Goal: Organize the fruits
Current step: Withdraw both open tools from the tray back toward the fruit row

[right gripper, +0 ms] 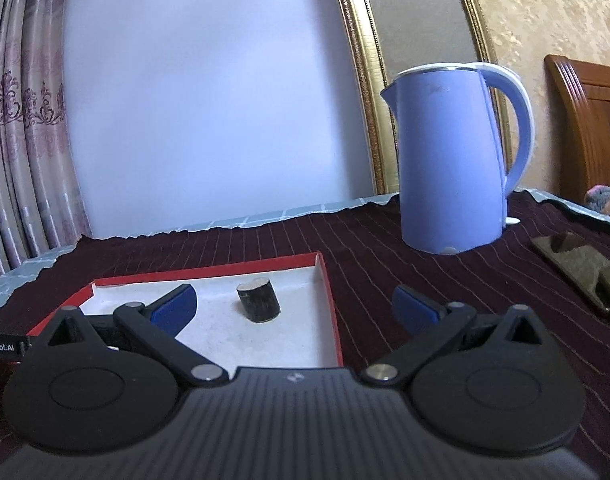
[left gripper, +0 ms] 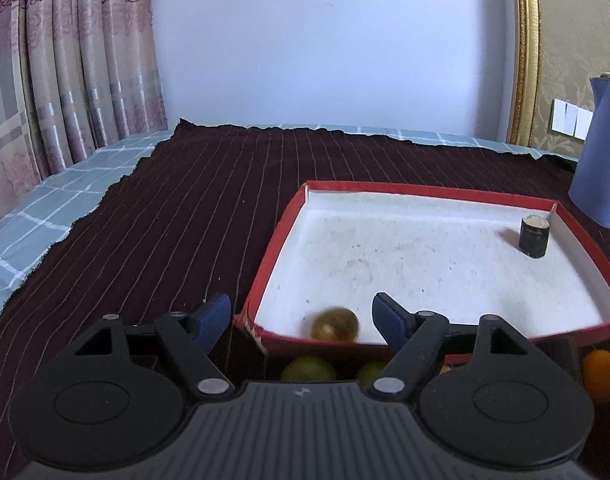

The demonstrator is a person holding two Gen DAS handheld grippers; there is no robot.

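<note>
A shallow red-rimmed box point(left gripper: 283, 236) with a white floor lies on the dark striped cloth. A blurred yellow-green fruit point(left gripper: 335, 323) lies inside it at the near edge. A dark cylinder piece point(left gripper: 534, 237) stands in its far right corner, also in the right wrist view point(right gripper: 259, 299). My left gripper point(left gripper: 301, 316) is open and empty, its fingers either side of the fruit. Green fruits point(left gripper: 309, 369) and an orange fruit point(left gripper: 602, 375) lie just in front of the box. My right gripper point(right gripper: 295, 304) is open and empty over the box's right rim point(right gripper: 331, 312).
A blue electric kettle point(right gripper: 455, 160) stands behind and right of the box. A dark flat holder point(right gripper: 581, 268) lies at far right. The dark cloth point(left gripper: 165, 220) covers a checked blue sheet; curtains hang at left, a wall behind.
</note>
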